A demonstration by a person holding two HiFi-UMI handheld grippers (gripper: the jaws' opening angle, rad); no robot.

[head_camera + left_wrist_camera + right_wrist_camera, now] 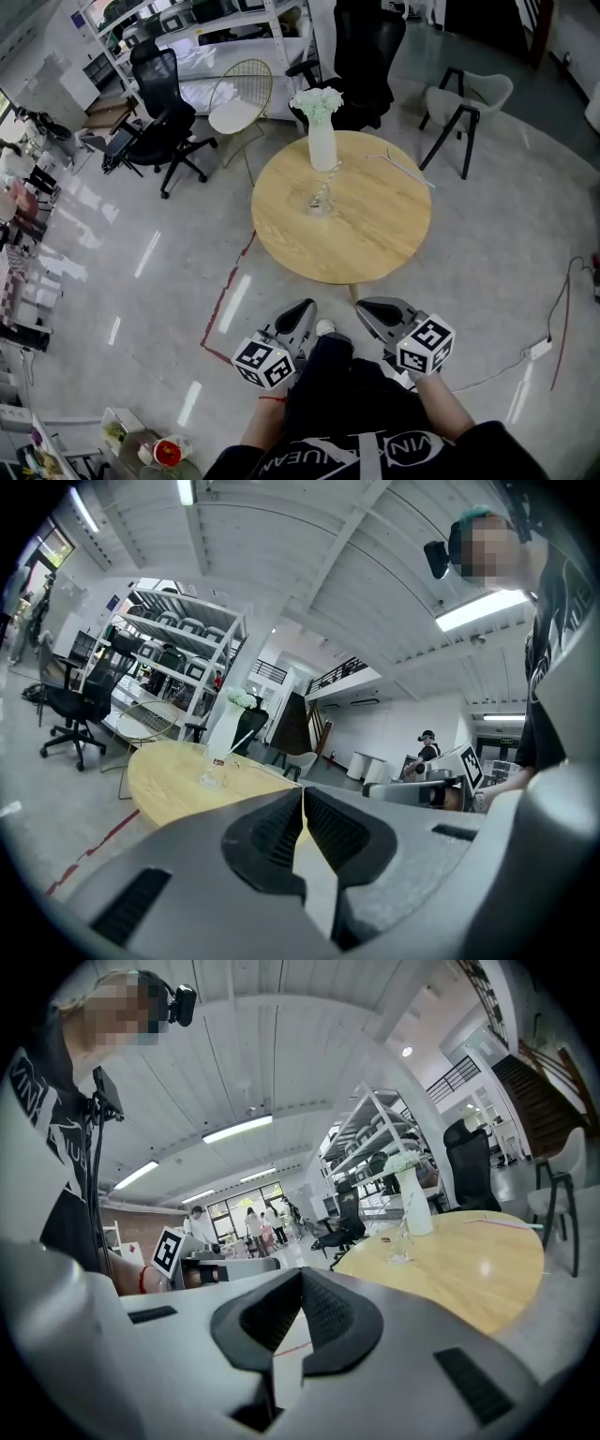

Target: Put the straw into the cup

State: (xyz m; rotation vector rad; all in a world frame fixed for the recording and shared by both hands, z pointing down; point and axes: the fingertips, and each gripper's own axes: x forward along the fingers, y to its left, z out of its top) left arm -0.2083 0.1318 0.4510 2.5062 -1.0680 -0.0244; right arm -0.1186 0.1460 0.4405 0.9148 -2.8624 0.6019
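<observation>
A clear glass cup (320, 200) stands near the middle of the round wooden table (375, 239), and a straw (325, 184) leans inside it. Another straw (405, 167) lies flat on the table's far right. Both grippers hang in front of the person, short of the table's near edge. The left gripper (304, 311) and the right gripper (369, 309) are both shut with nothing in them. The left gripper view has its jaws meeting at the tips (302, 791), with the cup (210, 778) far ahead. In the right gripper view the jaws (300, 1275) also meet; the cup (398, 1252) is far off.
A white vase of white flowers (322, 137) stands just behind the cup. Black office chairs (164, 117), a wire chair (239, 98) and a grey chair (464, 103) ring the table's far side. Shelving (197, 33) lines the back. A cable (553, 323) lies on the floor at right.
</observation>
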